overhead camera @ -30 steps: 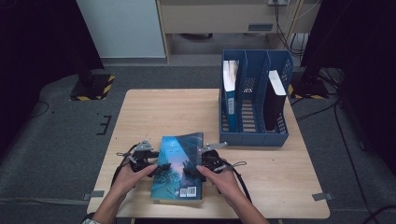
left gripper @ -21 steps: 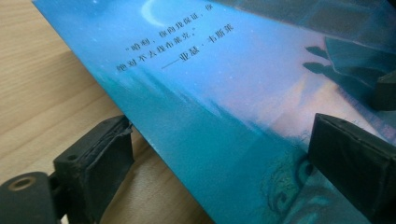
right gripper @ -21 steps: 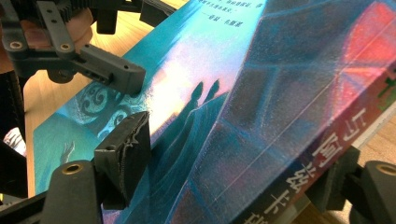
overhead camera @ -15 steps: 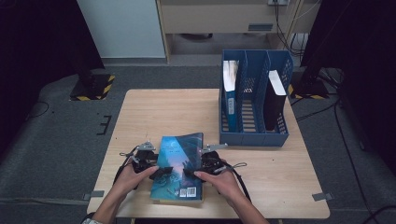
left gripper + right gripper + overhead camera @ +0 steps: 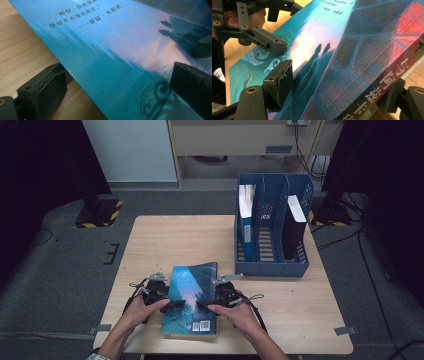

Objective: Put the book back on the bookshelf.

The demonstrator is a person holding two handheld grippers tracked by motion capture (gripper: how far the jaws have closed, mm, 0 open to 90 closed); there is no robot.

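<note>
A thick book with a teal and pink cover (image 5: 192,295) lies near the table's front edge, its right side a little raised. My left gripper (image 5: 170,304) is at its left edge. Its jaws have just been opening and now stand wide apart (image 5: 117,87), one finger (image 5: 42,92) by the wood, the other (image 5: 192,82) over the cover, neither pressing. My right gripper (image 5: 204,304) is shut on the book's spine side (image 5: 337,90), with one pad (image 5: 280,80) on the cover and the other (image 5: 395,100) under the spine. The left gripper's finger (image 5: 272,43) hovers over the cover.
A blue file rack (image 5: 272,265) stands at the table's back right, holding an upright blue-spined book (image 5: 246,215) and a black one (image 5: 292,227). Bare wooden tabletop (image 5: 175,240) spreads behind the book. Dark floor and cables surround the table.
</note>
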